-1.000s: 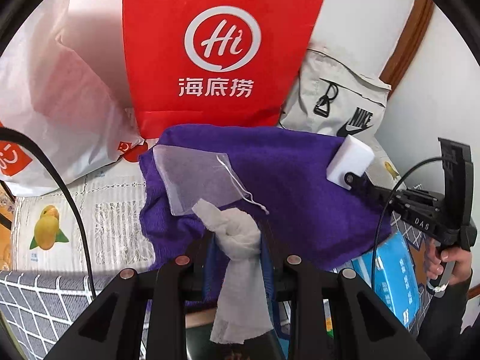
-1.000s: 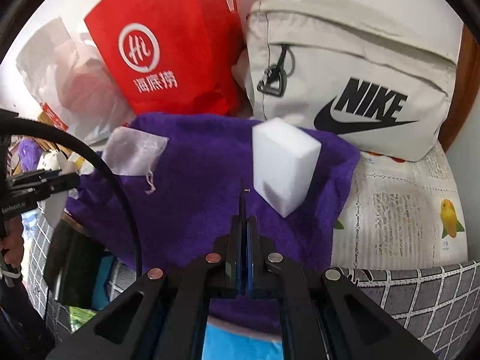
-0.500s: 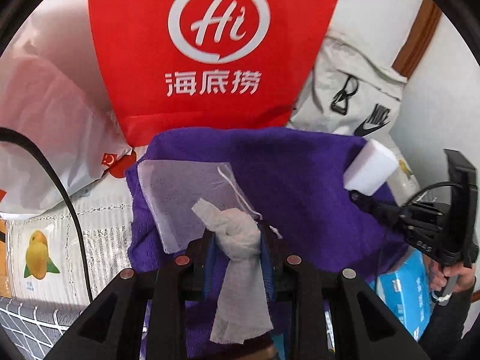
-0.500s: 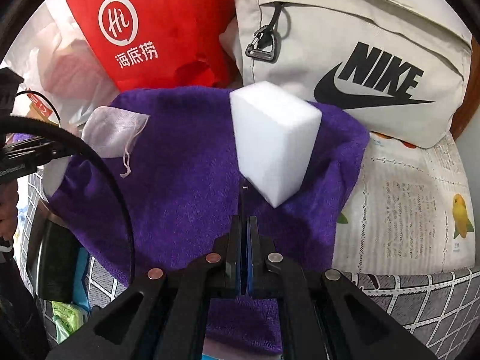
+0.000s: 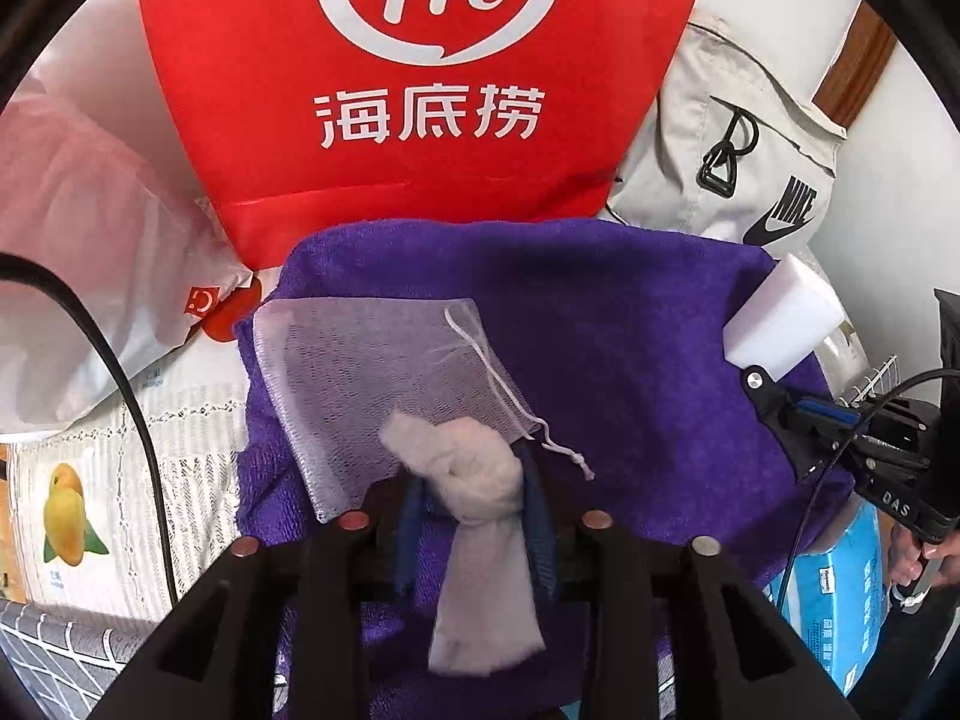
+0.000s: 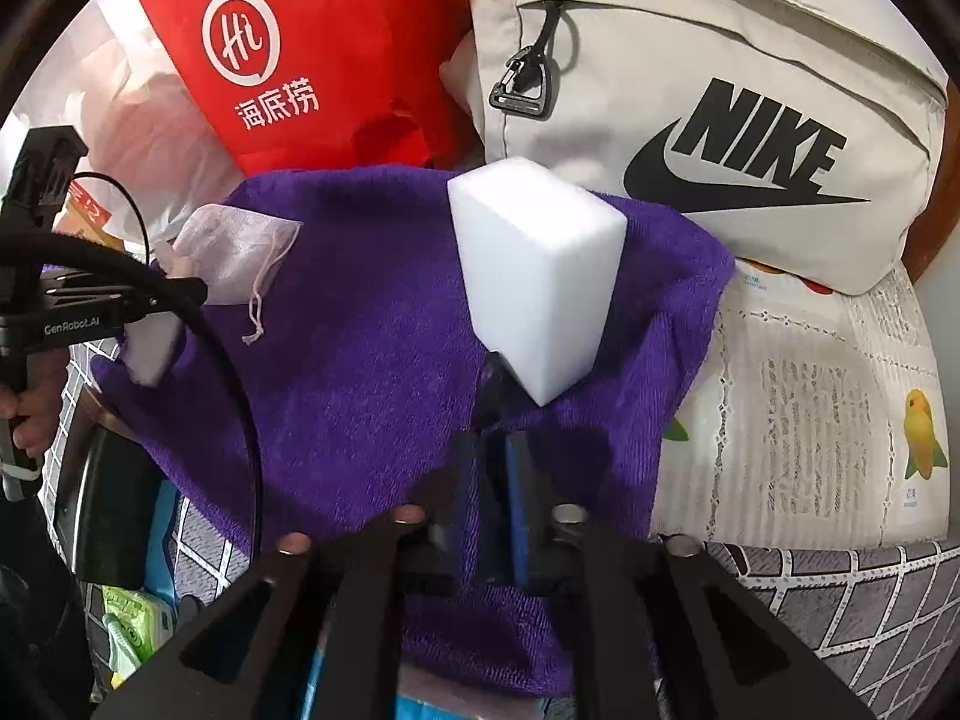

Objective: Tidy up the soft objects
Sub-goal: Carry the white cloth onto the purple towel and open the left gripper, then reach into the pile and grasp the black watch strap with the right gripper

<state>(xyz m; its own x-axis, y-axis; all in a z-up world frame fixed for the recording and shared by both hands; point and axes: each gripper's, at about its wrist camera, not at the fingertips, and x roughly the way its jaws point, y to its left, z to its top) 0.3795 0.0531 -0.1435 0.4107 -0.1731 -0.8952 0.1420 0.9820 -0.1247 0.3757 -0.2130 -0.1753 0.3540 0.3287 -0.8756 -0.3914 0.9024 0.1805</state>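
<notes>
A purple towel (image 5: 630, 360) (image 6: 372, 360) is spread out with a white mesh drawstring bag (image 5: 372, 372) (image 6: 234, 246) lying on it. My left gripper (image 5: 474, 480) hovers just over the bag's near edge. Its jaws are opening, and a knotted white cloth (image 5: 480, 480) still hangs between them with a gap at the left pad. A white sponge block (image 6: 534, 276) (image 5: 780, 324) stands tilted on the towel's right side. My right gripper (image 6: 492, 384) is at the sponge's lower corner, its jaws opening with only towel showing between the pads.
A red paper bag (image 5: 420, 90) and a beige Nike bag (image 6: 720, 120) stand behind the towel, with a white plastic bag (image 5: 78, 276) at the left. A fruit-printed cloth (image 6: 810, 390) covers the surface. A blue packet (image 5: 840, 588) lies near a hand (image 5: 912, 558).
My left gripper moved forward and down over the mesh bag and its jaws widened around the cloth. The right jaws went from shut to parted, and the sponge looms nearer.
</notes>
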